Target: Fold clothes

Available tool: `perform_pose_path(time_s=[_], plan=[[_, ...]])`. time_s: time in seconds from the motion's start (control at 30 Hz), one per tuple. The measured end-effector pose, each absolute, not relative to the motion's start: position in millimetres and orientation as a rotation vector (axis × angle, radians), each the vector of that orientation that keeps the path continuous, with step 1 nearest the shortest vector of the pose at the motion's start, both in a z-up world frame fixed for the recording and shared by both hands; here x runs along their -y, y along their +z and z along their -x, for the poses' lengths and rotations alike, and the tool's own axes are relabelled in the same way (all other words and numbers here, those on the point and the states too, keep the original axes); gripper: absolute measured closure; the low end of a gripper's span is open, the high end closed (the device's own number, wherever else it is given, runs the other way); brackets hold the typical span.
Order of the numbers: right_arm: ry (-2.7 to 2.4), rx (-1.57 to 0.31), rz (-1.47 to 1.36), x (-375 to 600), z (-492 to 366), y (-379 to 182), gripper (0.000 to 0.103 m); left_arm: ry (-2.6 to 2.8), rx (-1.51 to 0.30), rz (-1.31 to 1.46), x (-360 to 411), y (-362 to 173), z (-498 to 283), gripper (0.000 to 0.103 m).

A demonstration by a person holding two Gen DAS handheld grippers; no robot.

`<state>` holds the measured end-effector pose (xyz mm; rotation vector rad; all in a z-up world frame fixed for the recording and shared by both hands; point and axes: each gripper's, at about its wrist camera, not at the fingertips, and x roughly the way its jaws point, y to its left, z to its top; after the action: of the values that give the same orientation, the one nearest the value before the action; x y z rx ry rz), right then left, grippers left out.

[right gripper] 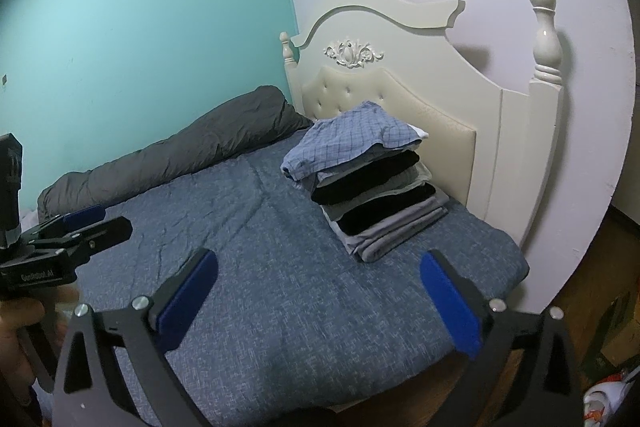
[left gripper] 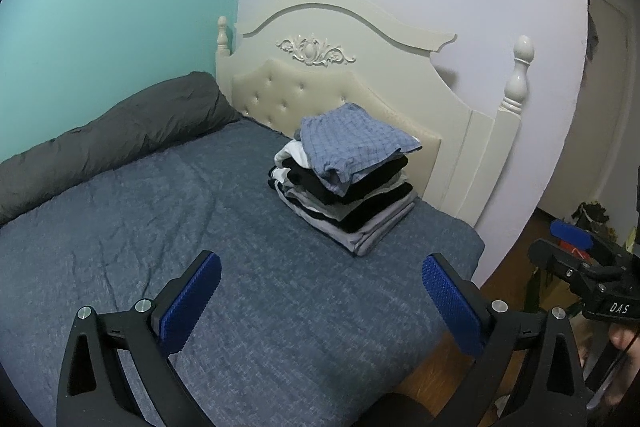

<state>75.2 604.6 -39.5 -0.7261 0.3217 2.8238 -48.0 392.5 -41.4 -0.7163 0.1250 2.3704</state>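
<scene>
Blue bedspread [left gripper: 160,227], left tongs [left gripper: 320,303] and right tongs [right gripper: 318,301] spread wide, empty, above it

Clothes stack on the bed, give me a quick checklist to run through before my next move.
1. Left claw open with nothing between its fingers: ok.
2. Right claw open with nothing between its fingers: ok.
3. Clothes stack resting on the bed by the headboard: ok.
4. Blue checked garment on top lying neat: not ok, it droops rumpled over the stack's edge.
5. Another garment waiting to be folded: cannot tell, none is in view.
</scene>
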Motion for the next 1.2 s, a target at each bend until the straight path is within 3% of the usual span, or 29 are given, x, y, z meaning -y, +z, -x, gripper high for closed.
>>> perform_pose_path(time_s=[1.2], plan=[[2.839,-0.313,0.679,-585.8,-88.9,-37.1,0.001,2.383,-0.107,0.705,-376.3,-43.8,31.0,0.000]])
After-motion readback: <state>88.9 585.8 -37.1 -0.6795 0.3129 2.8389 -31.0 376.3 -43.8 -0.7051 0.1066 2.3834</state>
